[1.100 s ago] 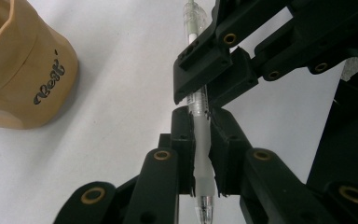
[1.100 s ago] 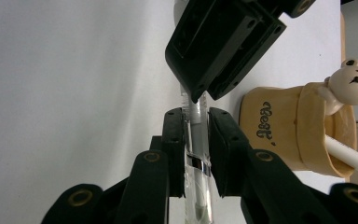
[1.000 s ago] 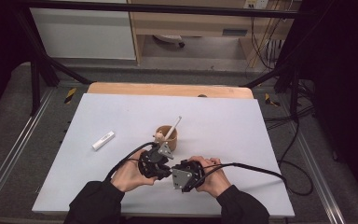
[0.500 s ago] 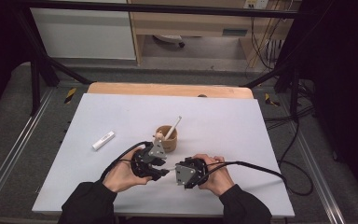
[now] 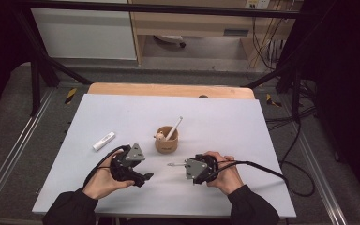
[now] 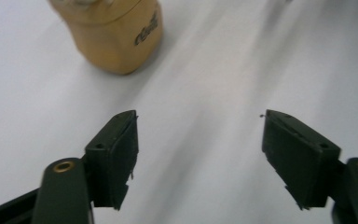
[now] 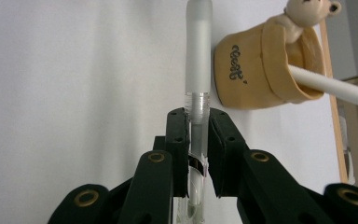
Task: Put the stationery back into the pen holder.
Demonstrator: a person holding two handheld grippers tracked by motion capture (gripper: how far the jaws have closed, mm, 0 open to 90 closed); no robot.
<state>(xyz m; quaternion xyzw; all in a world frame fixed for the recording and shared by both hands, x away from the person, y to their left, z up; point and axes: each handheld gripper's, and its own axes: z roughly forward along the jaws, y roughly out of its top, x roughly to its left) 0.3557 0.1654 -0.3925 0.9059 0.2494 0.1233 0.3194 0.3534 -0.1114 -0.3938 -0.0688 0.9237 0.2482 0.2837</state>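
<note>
A clear pen (image 7: pixel 198 60) is clamped between the jaws of the right gripper (image 5: pixel 187 165), just in front of the tan pen cup (image 5: pixel 167 139). A white pen (image 5: pixel 174 128) is seen leaning in that cup. The left gripper (image 5: pixel 143 178) is held down-left of the cup, jaws wide apart over bare white table (image 5: pixel 225 117). A white cap (image 5: pixel 103 140) is seen lying well left of the cup.

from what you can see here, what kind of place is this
Probably a lab recording station: a white table framed by black struts, cabled handheld grippers, and wires by a bench.
</note>
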